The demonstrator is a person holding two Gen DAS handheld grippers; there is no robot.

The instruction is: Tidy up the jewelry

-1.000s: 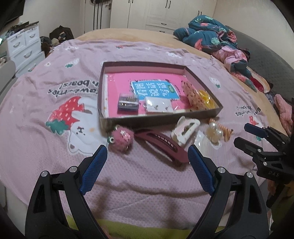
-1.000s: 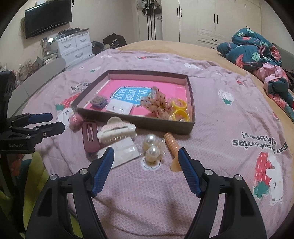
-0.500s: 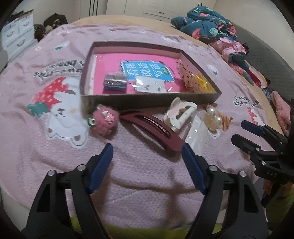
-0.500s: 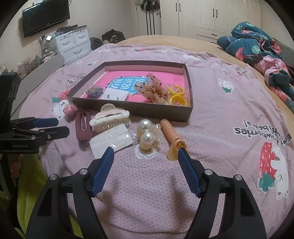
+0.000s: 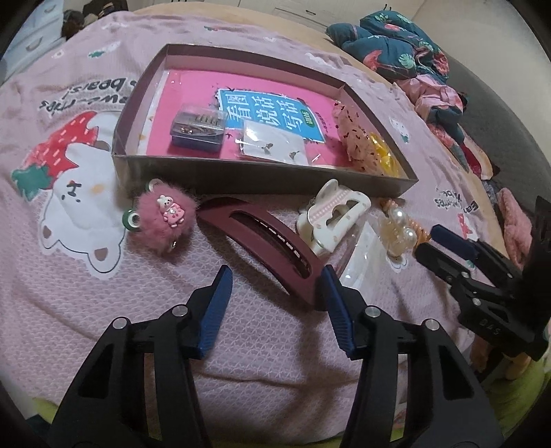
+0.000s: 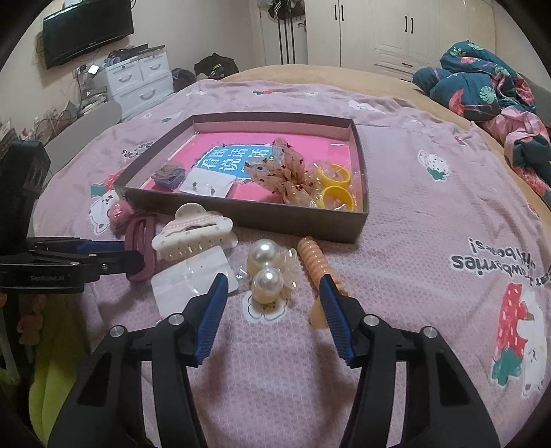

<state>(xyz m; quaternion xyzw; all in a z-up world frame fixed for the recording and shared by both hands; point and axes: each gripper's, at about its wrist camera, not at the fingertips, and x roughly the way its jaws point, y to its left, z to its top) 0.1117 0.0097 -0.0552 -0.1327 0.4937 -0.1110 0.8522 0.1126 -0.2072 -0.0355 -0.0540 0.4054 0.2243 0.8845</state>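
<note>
Pink bedspread under shallow box, scattered hair clips.

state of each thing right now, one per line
left gripper: open, empty
right gripper: open, empty
box: lidless, partly filled
maroon clip: on bed, outside box
white claw clip: shut, outside box
pearl clip: outside box
yellow hoops: in box

A wall television hangs above white drawers — wardrobe beyond.

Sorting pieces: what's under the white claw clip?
The white claw clip lies partly on a clear plastic packet with a white card. What the packet holds is hidden.
</note>
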